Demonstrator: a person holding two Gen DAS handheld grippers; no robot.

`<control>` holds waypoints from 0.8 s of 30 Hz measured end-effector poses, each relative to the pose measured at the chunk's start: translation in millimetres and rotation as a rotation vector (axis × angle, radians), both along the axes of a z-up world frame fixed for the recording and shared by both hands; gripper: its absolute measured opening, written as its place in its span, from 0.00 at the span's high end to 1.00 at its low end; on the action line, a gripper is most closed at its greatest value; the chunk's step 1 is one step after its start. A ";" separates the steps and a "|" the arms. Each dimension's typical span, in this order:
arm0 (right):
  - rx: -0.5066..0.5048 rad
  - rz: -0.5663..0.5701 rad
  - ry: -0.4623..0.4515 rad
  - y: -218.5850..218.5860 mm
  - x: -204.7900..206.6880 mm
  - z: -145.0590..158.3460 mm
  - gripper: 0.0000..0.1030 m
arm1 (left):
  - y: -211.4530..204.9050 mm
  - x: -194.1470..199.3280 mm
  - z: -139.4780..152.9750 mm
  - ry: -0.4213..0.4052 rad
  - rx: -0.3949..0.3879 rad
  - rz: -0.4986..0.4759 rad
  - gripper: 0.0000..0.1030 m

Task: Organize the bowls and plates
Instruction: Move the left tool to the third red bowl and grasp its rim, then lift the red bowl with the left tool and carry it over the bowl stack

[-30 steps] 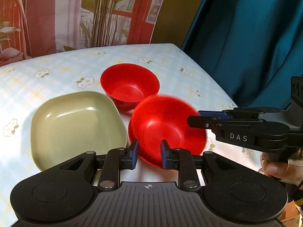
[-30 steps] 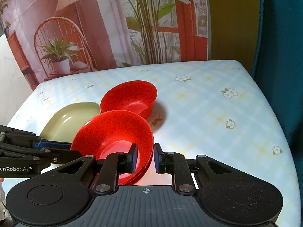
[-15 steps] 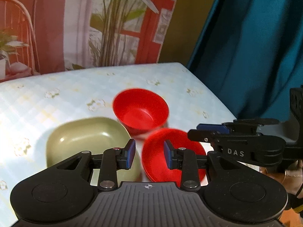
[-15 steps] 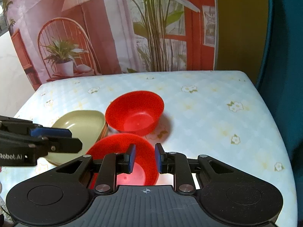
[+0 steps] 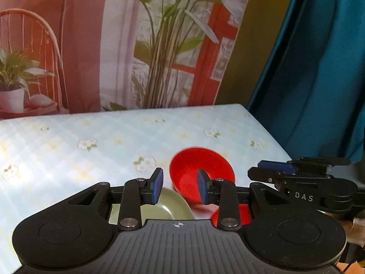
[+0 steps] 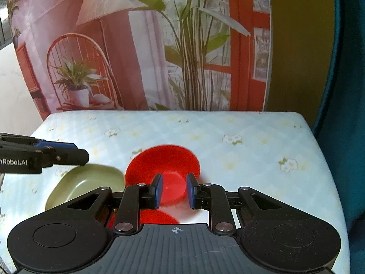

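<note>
left gripper: fingers parted, holding nothing, above the green plate.
right gripper: parted, empty, over the far red bowl.
near red bowl: just below, mostly hidden.
advice: nest reds, lowering level, centred.

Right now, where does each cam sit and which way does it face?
Left wrist: on left tongs, facing across the table to the backdrop; right tongs at right.
Right wrist: on right tongs, same heading; left tongs at left.
Shared: red bowl, green dish.
</note>
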State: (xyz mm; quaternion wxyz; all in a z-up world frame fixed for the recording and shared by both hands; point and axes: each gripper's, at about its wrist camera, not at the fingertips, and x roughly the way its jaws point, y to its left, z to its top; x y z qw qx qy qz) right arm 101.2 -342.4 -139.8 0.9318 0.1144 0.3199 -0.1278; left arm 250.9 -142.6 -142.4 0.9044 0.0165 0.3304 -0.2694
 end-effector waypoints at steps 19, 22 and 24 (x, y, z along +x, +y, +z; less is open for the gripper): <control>0.099 -0.058 0.016 -28.1 18.8 -32.5 0.77 | -24.6 56.5 -34.5 0.128 0.006 -0.003 0.67; 0.119 -0.064 0.022 -32.5 21.3 -38.4 0.76 | -31.2 62.9 -43.0 0.146 0.016 -0.012 0.67; 0.133 -0.067 0.026 -34.7 23.2 -42.2 0.76 | -34.4 67.1 -47.4 0.153 0.023 -0.014 0.67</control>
